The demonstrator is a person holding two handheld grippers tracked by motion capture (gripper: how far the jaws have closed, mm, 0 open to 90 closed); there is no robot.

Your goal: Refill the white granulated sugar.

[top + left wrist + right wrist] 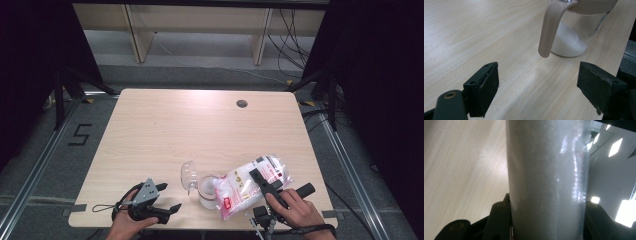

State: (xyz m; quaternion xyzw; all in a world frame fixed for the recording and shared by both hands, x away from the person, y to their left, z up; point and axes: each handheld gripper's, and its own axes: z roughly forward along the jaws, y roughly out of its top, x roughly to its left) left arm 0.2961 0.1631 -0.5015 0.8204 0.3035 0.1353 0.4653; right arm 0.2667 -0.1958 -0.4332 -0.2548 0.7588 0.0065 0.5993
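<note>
Light wood table (pixel 165 130), dark curtains on both sides, grey floor with cables beyond the far edge. Near the front edge, right of centre, a clear glass jar (pixel 207 191) stands upright with white granules at its bottom and its hinged lid (pixel 188 175) flipped open. Right gripper (pixel 257 176) pinches a plastic bag of white granules (pixel 250 182), tilted with one end at the jar's mouth. Left gripper (pixel 169 196) near the front left corner, jaws spread, nothing between them, just beside the jar
</note>
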